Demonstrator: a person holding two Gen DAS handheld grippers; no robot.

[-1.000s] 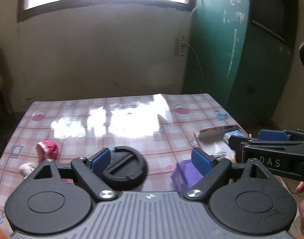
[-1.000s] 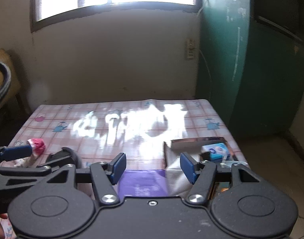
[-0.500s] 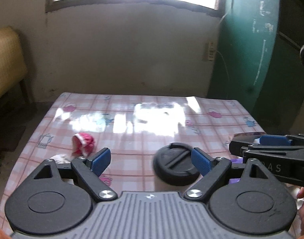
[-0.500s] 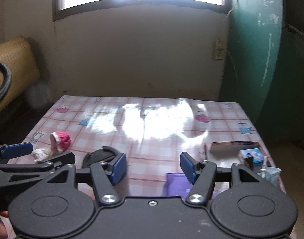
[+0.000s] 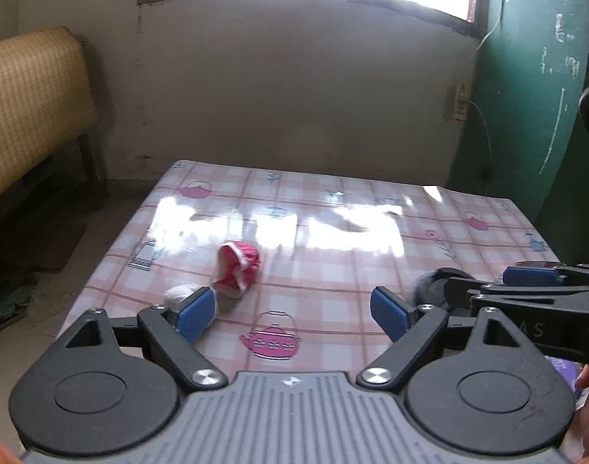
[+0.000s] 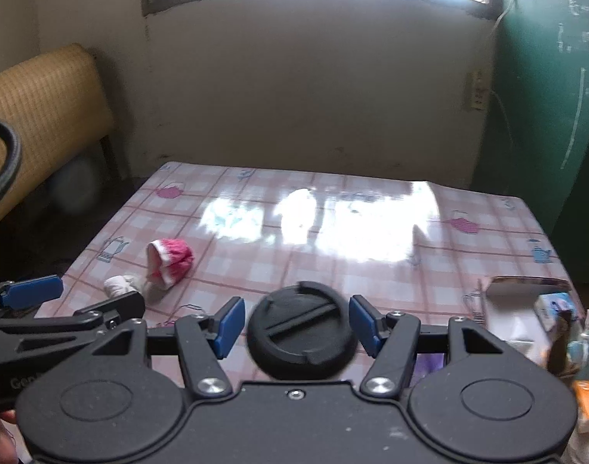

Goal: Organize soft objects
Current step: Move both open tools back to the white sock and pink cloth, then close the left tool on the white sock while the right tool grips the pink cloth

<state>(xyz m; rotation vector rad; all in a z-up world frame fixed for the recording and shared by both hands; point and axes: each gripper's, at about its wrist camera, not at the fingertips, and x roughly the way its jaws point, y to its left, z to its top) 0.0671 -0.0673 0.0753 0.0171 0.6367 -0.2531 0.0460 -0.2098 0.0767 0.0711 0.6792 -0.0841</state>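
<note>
both views have swung left since a second ago: the black round lid point(image 6: 303, 334) went from between the left gripper point(image 5: 293, 312) pads to sitting in front of the right gripper point(image 6: 293, 324). left jaws wide apart over bare tablecloth point(image 5: 333, 232), nothing between them. right jaws apart, lid framed between the pads, contact not clear. pink rolled sock point(image 5: 238, 266) lies on the table's left part, white sock point(image 5: 178, 294) just beside it, half hidden behind the left pad. purple thing point(image 6: 429, 363) mostly blocked by the right gripper body. open box point(image 6: 526, 309) and small packets at right edge, cut off, print unreadable. partial lettering "a s" on the right gripper's side in the left view.
</note>
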